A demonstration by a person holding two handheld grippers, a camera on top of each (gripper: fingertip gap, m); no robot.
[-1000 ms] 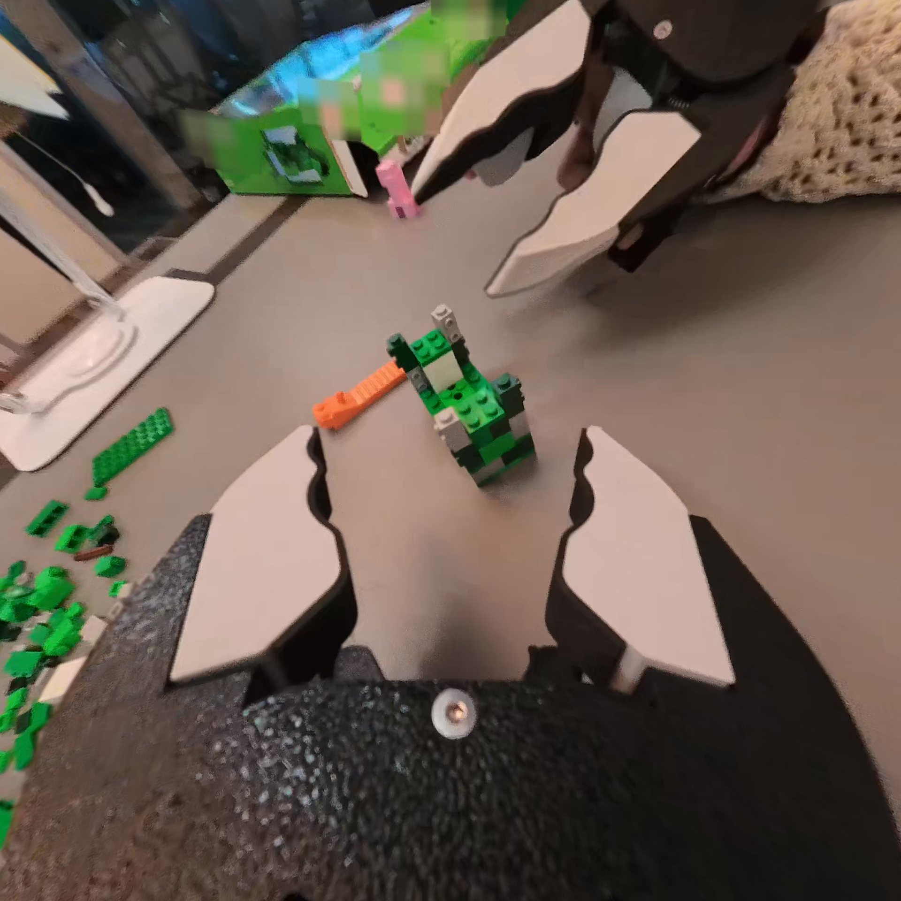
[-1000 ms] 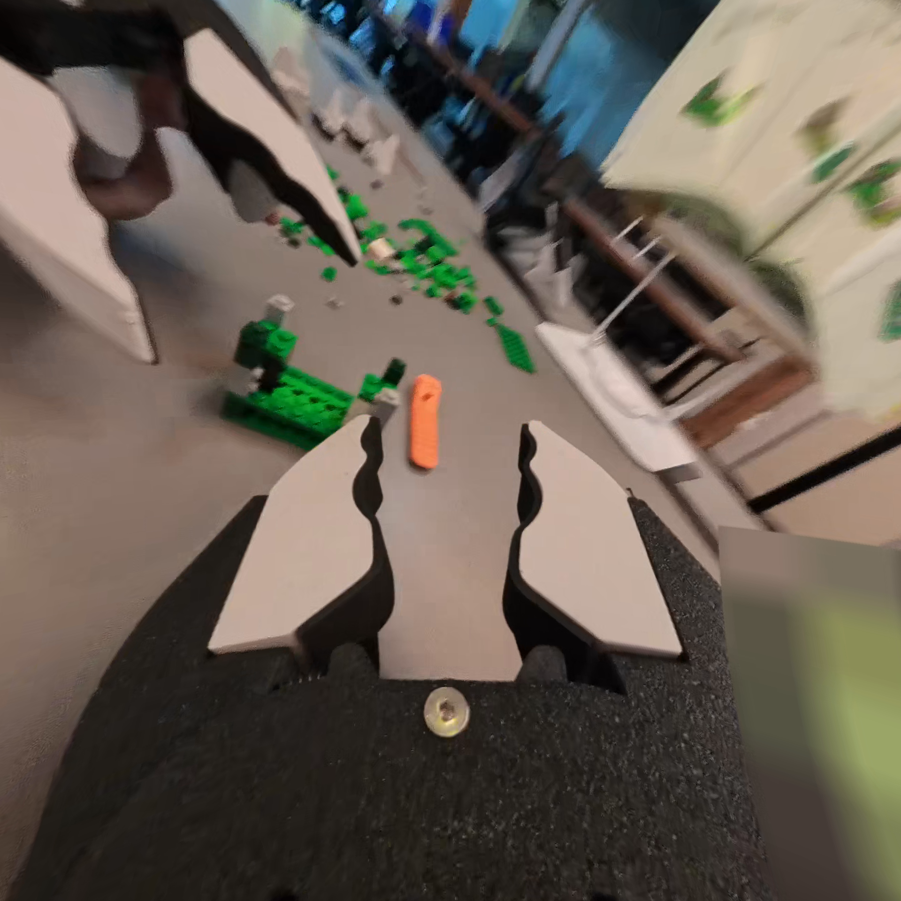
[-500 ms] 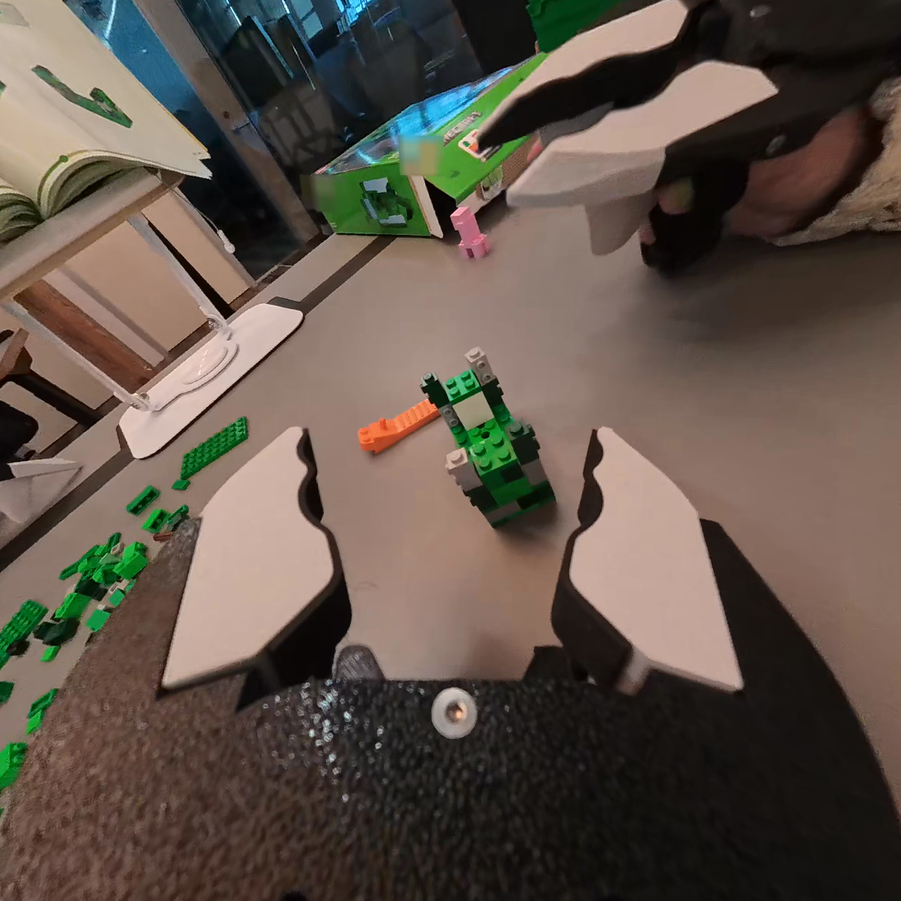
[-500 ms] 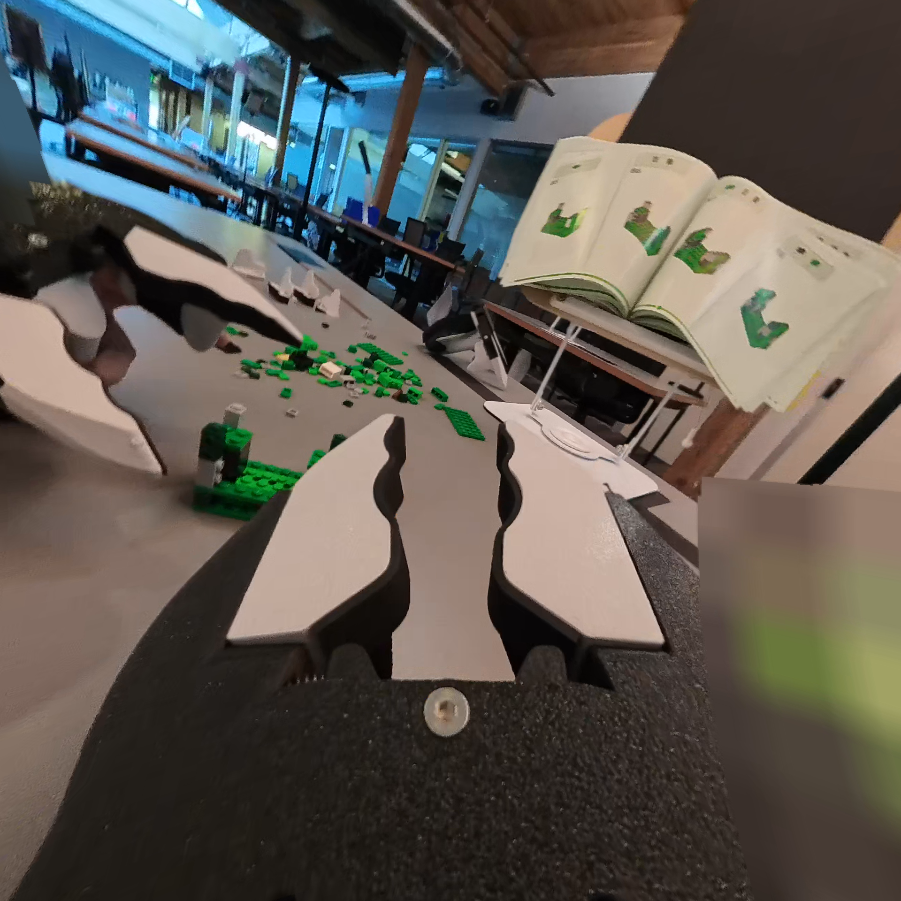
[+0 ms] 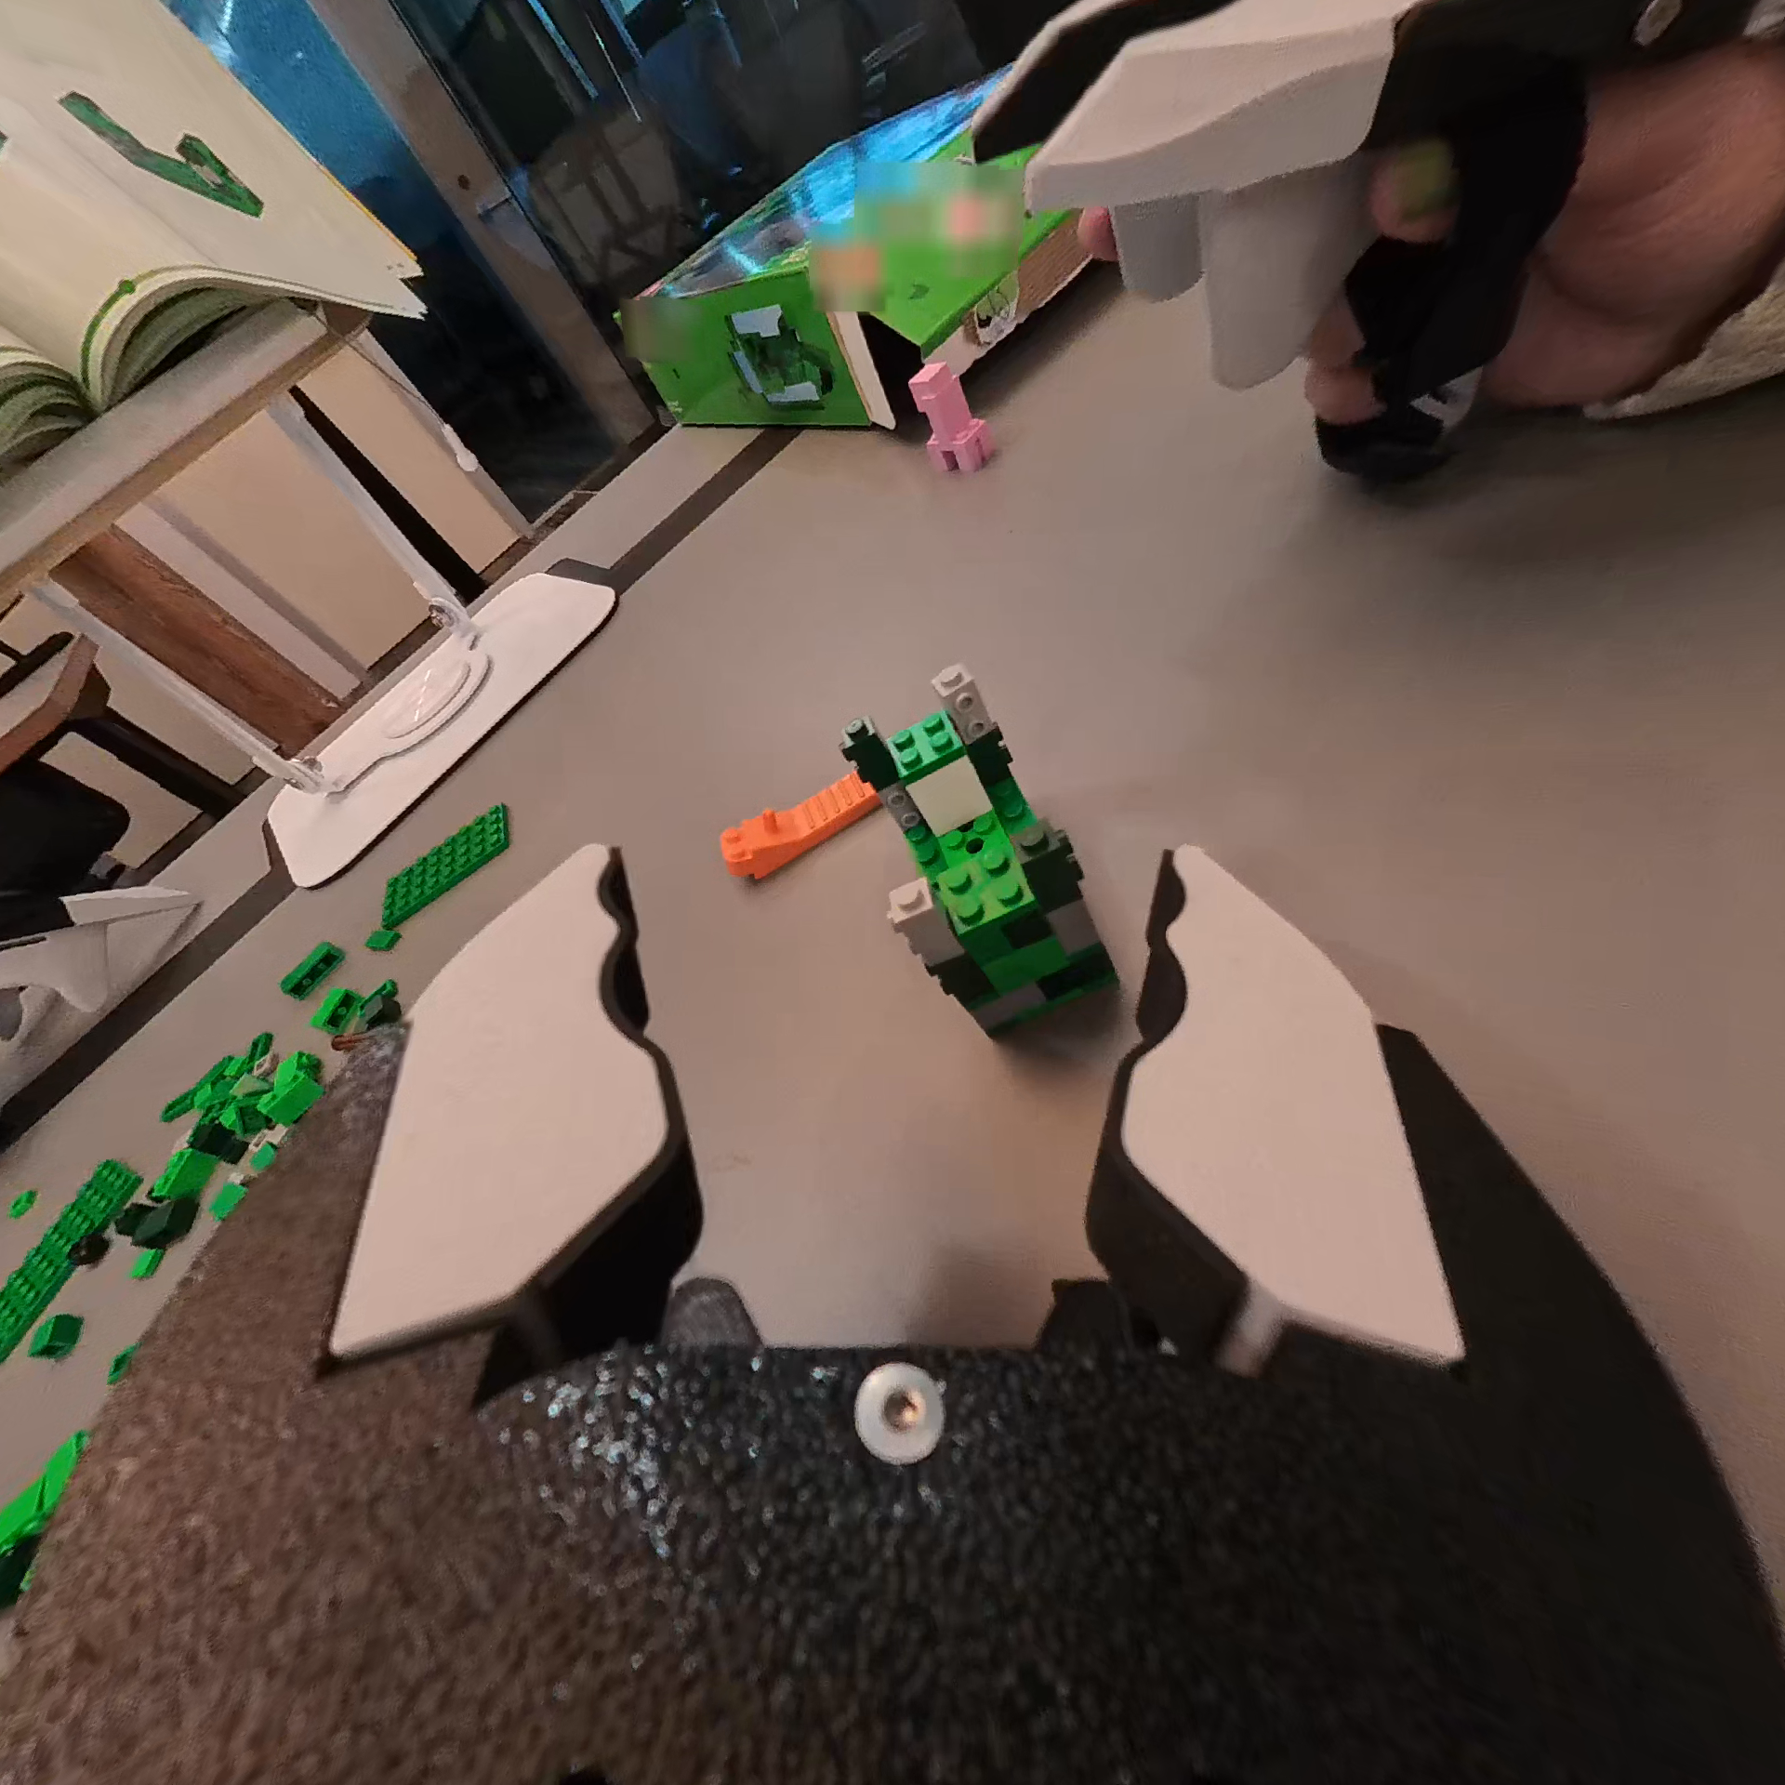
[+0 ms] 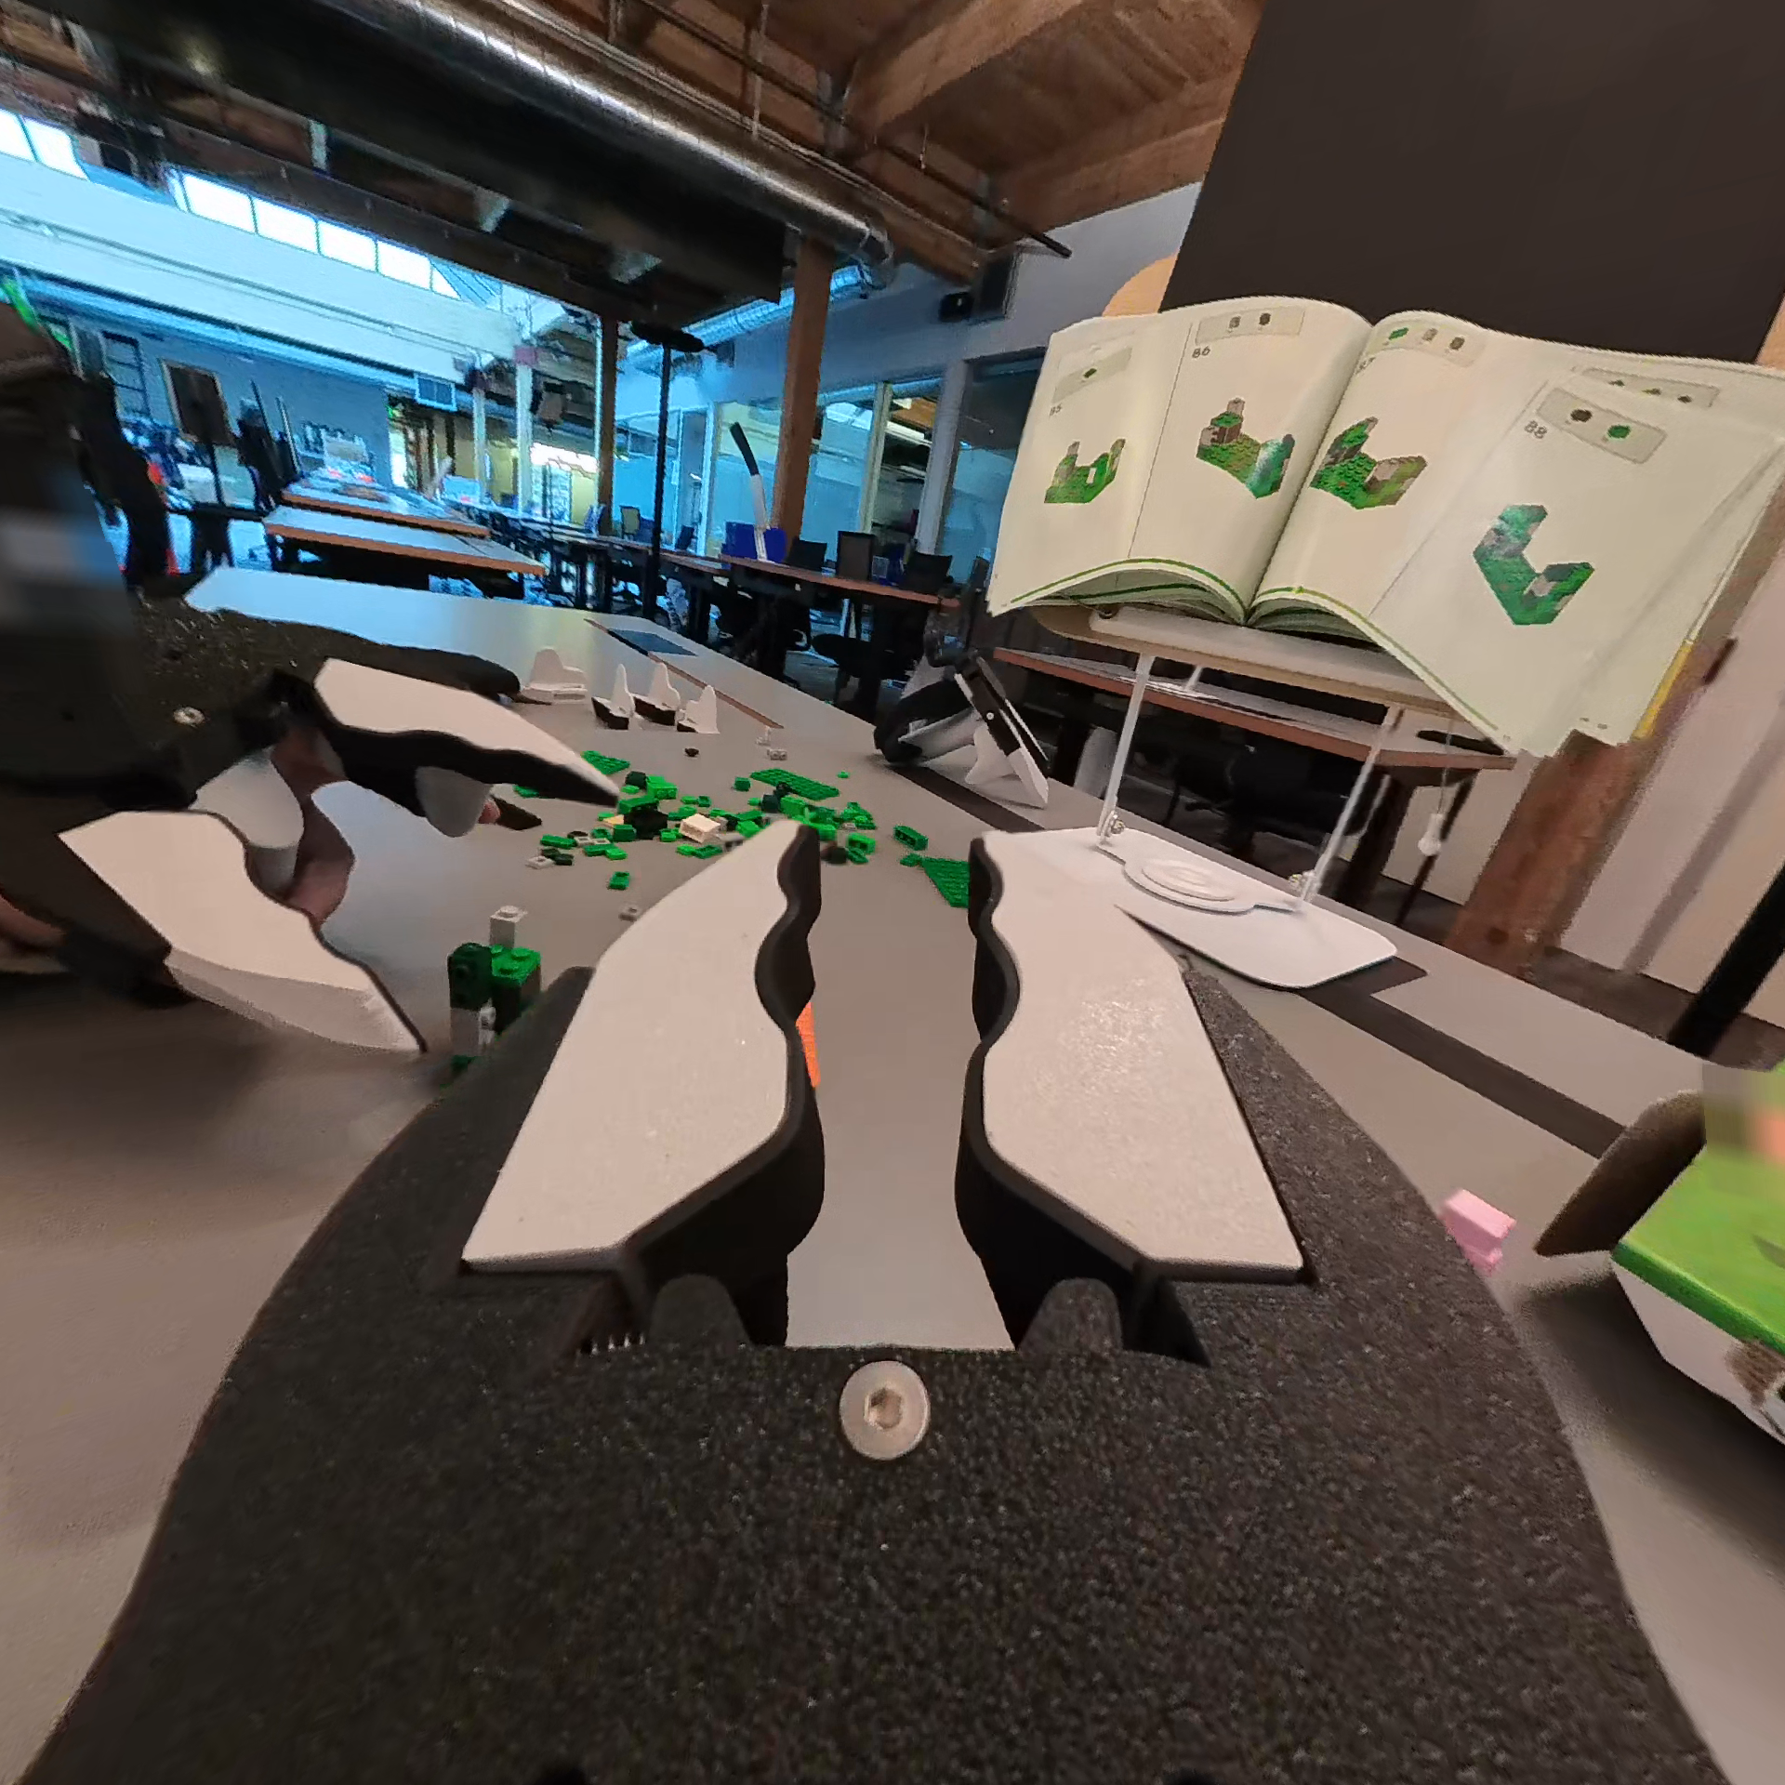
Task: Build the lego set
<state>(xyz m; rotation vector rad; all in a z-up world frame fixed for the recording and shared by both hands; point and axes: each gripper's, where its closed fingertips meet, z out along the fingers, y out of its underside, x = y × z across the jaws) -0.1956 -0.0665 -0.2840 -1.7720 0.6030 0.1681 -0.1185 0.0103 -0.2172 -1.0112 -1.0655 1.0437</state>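
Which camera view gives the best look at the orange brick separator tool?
The left wrist view: the orange separator lies in full sight on the table, left of the green model. In the right wrist view only an orange sliver shows, beside the right claw's finger.

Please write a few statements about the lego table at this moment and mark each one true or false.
1. The left tongs are open and hold nothing. True.
2. The right tongs grip the orange brick remover. False: it lies on the table, beside the green model, and those tongs hold nothing.
3. The instruction book rests open on a stand. True.
4. The pink figure stands on top of the green model. False: it stands on the table near the green box.
5. Loose green bricks lie scattered on the table. True.
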